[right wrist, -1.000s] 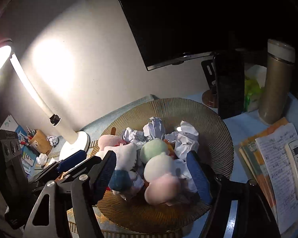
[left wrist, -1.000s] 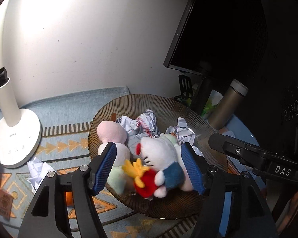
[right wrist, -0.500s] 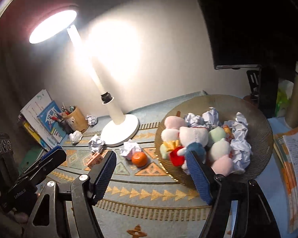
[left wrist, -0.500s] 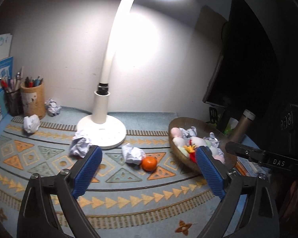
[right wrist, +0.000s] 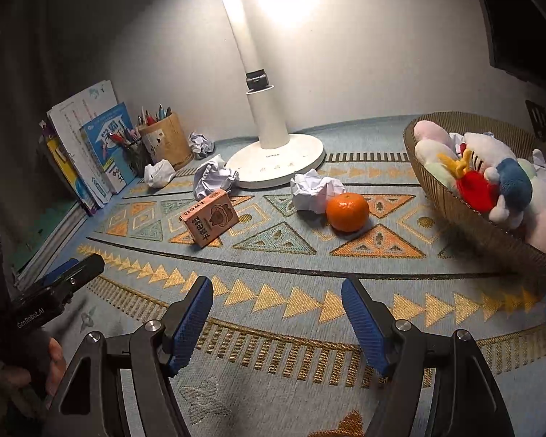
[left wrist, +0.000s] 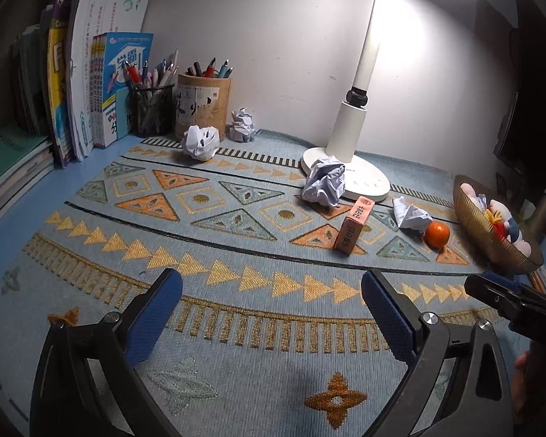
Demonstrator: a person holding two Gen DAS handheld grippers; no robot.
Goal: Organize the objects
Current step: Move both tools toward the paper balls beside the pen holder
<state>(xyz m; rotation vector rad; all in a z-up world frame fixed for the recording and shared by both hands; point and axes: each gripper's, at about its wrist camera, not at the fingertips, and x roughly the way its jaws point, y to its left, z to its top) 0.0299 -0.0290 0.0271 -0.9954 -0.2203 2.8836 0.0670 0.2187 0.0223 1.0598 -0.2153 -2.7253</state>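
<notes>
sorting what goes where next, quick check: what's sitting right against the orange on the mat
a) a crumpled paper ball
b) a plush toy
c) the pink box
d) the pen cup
a: in the right wrist view the orange lies on the mat with a crumpled paper ball pressed against its left side; the pink box stands apart further left, and the plush toys are in the basket.

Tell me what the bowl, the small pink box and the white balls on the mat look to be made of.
Bowl: probably ribbed amber glass or plastic; fine radial lines, a slightly see-through wall.
Small pink box: printed cardboard, matte; sharp folded edges, a printed cartoon face.
White balls: crumpled paper; hard creases, faint ruled lines.
Mat: woven fabric, matte; visible weave.
</notes>
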